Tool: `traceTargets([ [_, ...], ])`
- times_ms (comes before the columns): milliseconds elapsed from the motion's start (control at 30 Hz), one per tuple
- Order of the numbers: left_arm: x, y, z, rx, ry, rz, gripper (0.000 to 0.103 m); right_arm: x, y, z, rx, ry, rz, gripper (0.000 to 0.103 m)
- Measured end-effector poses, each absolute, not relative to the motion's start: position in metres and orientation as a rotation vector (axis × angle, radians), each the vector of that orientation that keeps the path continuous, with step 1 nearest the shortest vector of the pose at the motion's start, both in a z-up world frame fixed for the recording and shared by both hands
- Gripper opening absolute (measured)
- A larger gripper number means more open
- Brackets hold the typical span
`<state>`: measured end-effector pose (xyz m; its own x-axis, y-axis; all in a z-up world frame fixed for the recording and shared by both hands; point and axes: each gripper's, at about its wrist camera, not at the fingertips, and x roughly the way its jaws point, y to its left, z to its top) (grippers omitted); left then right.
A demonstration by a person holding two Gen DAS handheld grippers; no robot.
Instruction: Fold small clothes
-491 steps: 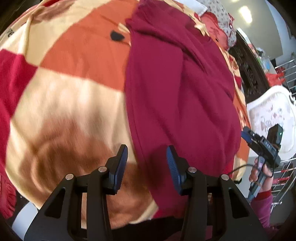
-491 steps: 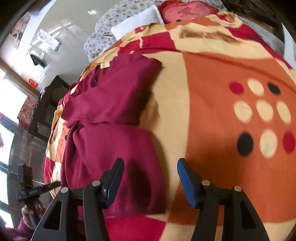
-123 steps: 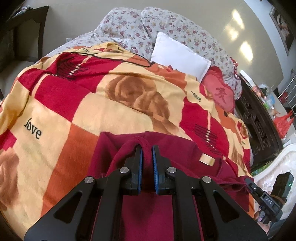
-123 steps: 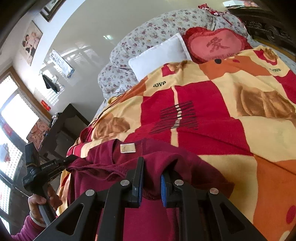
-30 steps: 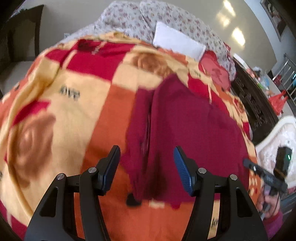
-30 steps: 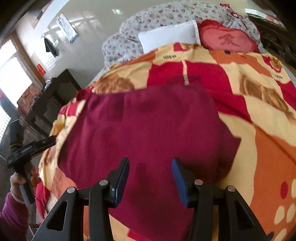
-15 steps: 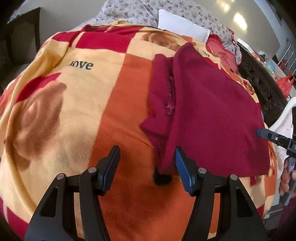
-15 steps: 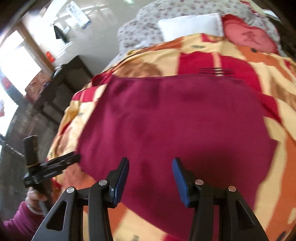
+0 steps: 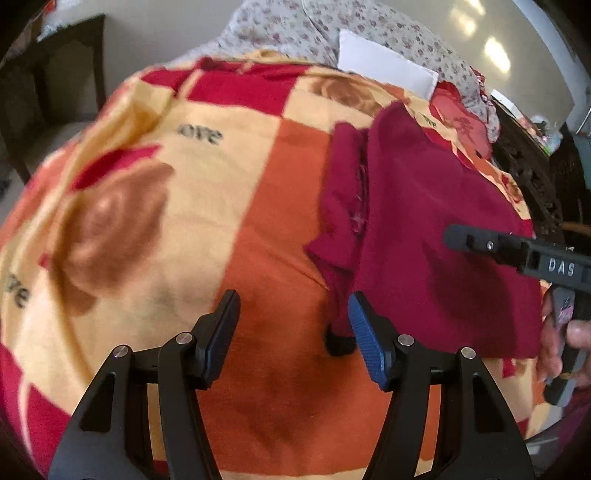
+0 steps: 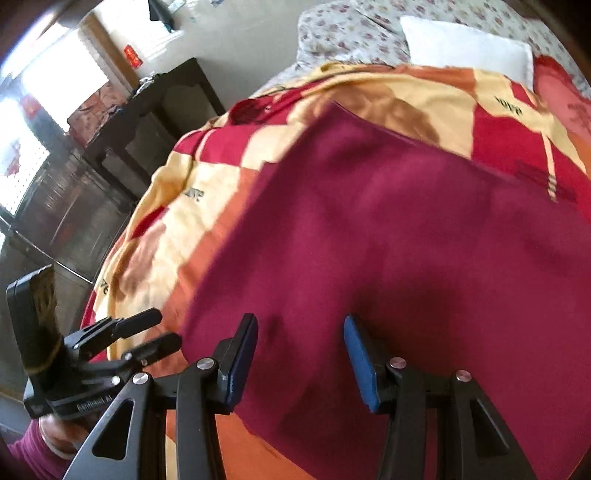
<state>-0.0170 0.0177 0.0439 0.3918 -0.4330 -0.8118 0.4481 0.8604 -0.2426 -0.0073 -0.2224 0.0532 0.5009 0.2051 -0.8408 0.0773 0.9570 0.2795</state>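
A dark red garment (image 9: 436, 229) lies spread flat on the checked blanket (image 9: 207, 192), with a narrow folded strip along its left edge. My left gripper (image 9: 291, 306) hangs open over the orange patch, its right finger beside the garment's near left corner, nothing between the pads. In the right wrist view the same garment (image 10: 406, 240) fills the middle. My right gripper (image 10: 299, 332) is open just above its near edge, not touching cloth. The left gripper (image 10: 157, 328) shows at lower left there. The right gripper (image 9: 456, 236) reaches in from the right in the left wrist view.
The bed ends close in front of both grippers. Floral pillows (image 9: 295, 33), a white pillow (image 10: 465, 48) and a red cushion (image 9: 461, 122) lie at the head. Dark wooden furniture (image 10: 147, 122) stands beside the bed. A hand (image 9: 569, 332) grips the right tool.
The right gripper has swept left across the garment toward its near left part. The left gripper has come a little lower and closer to the garment's corner. Both stay open.
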Motion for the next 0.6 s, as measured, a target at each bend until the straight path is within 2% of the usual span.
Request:
traceTargets([
  [400, -0.015, 0.011, 0.048, -0.001, 1.025, -0.565, 0.062, 0.019, -0.215, 0.053, 0.274, 1.038, 0.054, 0.047],
  [600, -0.012, 0.003, 0.036, -0.033, 1.059, -0.589, 0.062, 0.053, -0.220, 0.043, 0.358, 1.049, 0.055, 0.048],
])
